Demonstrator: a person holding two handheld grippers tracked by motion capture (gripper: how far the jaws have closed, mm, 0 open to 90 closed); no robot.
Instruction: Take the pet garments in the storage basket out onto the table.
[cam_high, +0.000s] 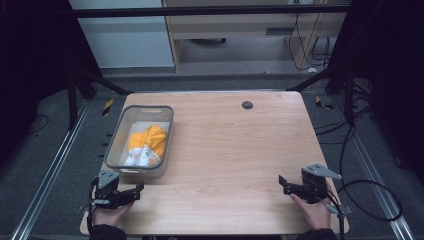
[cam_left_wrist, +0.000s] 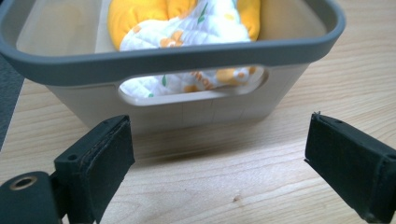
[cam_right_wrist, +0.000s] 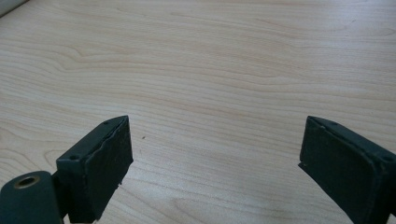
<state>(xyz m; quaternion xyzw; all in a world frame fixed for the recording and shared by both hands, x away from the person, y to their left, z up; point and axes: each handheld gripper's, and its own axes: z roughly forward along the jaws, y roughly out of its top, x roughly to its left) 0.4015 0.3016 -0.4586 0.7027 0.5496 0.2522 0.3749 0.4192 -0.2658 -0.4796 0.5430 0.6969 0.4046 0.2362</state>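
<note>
1. We are in a lab or recording workspace, not a home: ahead of our fingers (cam_high: 137, 188) lies a plain wooden tabletop (cam_high: 235, 145) set inside a dark metal frame.
2. Beyond the far edge of the tabletop, well past the fingers, a black crossbar (cam_high: 210, 10) and slanted struts (cam_high: 315, 80) brace the rig.
3. Out to the right of the right-hand fingers (cam_high: 283, 183), loose black cables (cam_high: 370, 200) coil on grey carpet (cam_high: 370, 130).
4. To the left of the left-hand fingers, an aluminium rail (cam_high: 50, 175) runs along the floor.
5. Far ahead stand pale office cabinets (cam_high: 235, 25) with more wiring beside them.
</note>
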